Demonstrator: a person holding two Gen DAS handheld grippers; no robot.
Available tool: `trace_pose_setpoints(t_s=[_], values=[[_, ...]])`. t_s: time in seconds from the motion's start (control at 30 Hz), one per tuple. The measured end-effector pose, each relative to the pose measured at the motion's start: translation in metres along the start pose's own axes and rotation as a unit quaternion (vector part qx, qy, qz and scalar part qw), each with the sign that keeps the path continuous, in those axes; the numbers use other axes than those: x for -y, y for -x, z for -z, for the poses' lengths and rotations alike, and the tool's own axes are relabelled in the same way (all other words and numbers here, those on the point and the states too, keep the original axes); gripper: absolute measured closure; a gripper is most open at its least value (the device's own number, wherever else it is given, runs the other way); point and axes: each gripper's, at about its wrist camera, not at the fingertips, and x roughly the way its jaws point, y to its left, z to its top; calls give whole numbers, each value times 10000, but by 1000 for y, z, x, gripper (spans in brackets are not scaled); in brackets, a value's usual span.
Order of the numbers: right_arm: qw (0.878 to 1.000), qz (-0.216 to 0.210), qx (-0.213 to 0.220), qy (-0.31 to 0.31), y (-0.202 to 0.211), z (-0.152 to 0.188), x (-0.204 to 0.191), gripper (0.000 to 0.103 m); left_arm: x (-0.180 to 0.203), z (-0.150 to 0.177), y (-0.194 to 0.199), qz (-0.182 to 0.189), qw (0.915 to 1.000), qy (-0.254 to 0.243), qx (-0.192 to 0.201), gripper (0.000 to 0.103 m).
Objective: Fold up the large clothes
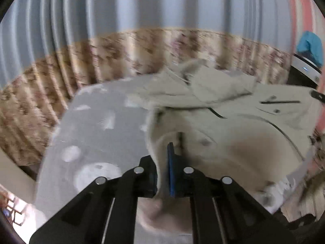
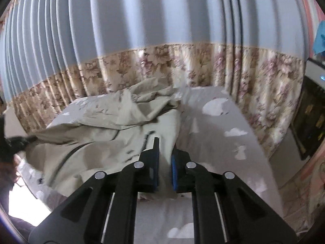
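Note:
A large beige jacket (image 1: 233, 122) with dark zips and snap buttons lies crumpled on a grey bed sheet (image 1: 97, 122) printed with white clouds. My left gripper (image 1: 162, 162) is shut on the jacket's left edge, and the cloth hangs in a fold between its blue pads. In the right wrist view the same jacket (image 2: 105, 134) spreads to the left over the sheet (image 2: 219, 142). My right gripper (image 2: 165, 158) is shut on the jacket's right edge, which is lifted off the bed. The left gripper's black tip (image 2: 18, 141) shows at the far left, holding the other edge.
A curtain (image 2: 154, 40), pale blue above and floral beige below, hangs close behind the bed. A dark screen or cabinet (image 2: 312, 120) stands at the right. Something bright blue (image 1: 310, 46) hangs at the upper right beside a pink striped wall.

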Motion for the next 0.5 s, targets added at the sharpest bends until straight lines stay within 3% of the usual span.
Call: trace_pose_setpoints(t_s=[0.07,0.1,0.13,0.2,0.23,0.5], values=[[9999,66,-132,-27,-2,5,8,92,-12,-2,1,141,9995,140,-238,91],[9997,69,-227,-75,-4,10,13,86,-16,-1,5,75,9996,211,-180,86],[9993,125,-347,-99,-6,14,15,79,-19,1,9,-80,9996,230,-134,71],[9981,419,-435,155,-1,24,12,38,-27,5,14,-319,9991,220,-154,53],[9978,516,-351,210,3,25,13,33,-30,5,15,-364,9989,276,-133,48],[9991,420,-111,20,-10,8,14,33,-38,-15,1,-401,9981,459,66,34]])
